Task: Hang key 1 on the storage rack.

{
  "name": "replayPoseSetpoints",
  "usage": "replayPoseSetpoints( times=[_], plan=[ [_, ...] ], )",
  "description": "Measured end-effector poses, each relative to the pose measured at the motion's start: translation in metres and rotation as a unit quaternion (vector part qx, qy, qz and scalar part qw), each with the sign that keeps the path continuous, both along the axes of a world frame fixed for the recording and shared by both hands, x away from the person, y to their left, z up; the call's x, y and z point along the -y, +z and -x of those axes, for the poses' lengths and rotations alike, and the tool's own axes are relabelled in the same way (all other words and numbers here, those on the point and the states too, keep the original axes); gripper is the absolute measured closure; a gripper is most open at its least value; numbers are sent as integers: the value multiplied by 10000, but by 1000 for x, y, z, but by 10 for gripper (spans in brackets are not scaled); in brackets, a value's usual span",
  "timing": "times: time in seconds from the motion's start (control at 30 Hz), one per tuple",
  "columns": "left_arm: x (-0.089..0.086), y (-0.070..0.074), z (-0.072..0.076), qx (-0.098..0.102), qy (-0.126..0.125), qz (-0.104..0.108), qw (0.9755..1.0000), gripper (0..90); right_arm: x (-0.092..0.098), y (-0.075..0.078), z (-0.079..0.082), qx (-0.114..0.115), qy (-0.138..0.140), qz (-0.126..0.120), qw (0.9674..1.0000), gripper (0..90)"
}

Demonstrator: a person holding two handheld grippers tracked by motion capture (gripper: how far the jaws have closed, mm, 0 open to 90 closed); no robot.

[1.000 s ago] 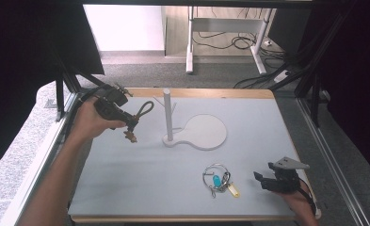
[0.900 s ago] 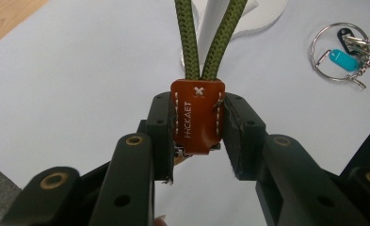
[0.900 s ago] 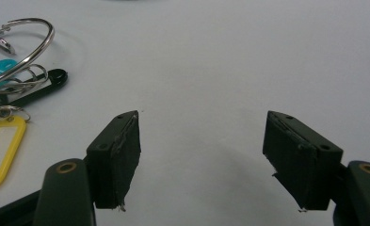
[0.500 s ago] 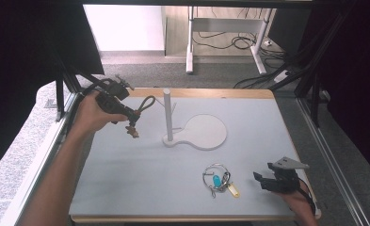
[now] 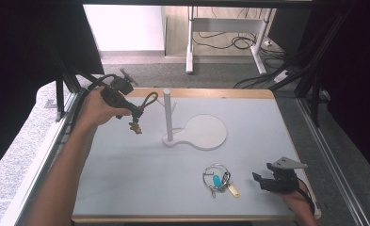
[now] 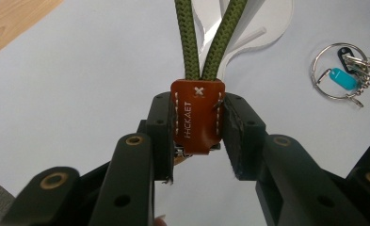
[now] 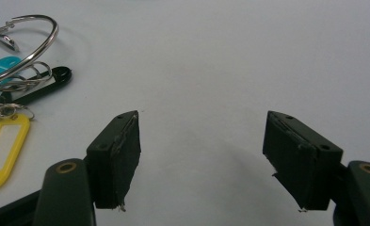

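Observation:
My left gripper [image 5: 136,113] is held above the table's far left, shut on a brown leather tag [image 6: 197,117] stitched in white. From the tag a green rope loop [image 6: 211,37] runs out toward the white post [image 5: 167,115], its end a little short of it [image 5: 149,100]. A small brown piece [image 5: 135,127] hangs below the jaws. The post stands on a flat white base [image 5: 206,134]. My right gripper [image 5: 262,181] rests open near the front right edge, nothing between its pads [image 7: 201,160]. Left of it lies a key ring [image 5: 216,179] with blue and yellow tags.
The grey table mat [image 5: 126,179] ends at a wooden edge [image 5: 211,93] at the back. Dark frame rails run along both sides. In the right gripper view the key ring [image 7: 13,61] and its yellow tag [image 7: 1,150] lie just left of the left jaw.
My left gripper has drifted right and a little farther back, carrying the rope loop closer to the post. The right gripper has stayed still.

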State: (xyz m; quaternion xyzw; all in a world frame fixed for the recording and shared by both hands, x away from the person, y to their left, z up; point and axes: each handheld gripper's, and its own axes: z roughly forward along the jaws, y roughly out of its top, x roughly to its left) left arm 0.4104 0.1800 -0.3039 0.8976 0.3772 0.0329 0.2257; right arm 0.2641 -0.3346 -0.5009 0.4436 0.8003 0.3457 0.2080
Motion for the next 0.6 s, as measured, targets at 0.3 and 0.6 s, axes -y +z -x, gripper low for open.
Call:
replayPoseSetpoints(
  times=[0.3,0.6],
  plan=[
    [10,-8,-6,-41,-26,-104,9999,666,0,0,0,0,4,11,10000,282],
    [13,-11,-6,-68,-58,-204,9998,666,-1,0,0,-12,12,6,10000,282]
  ],
)
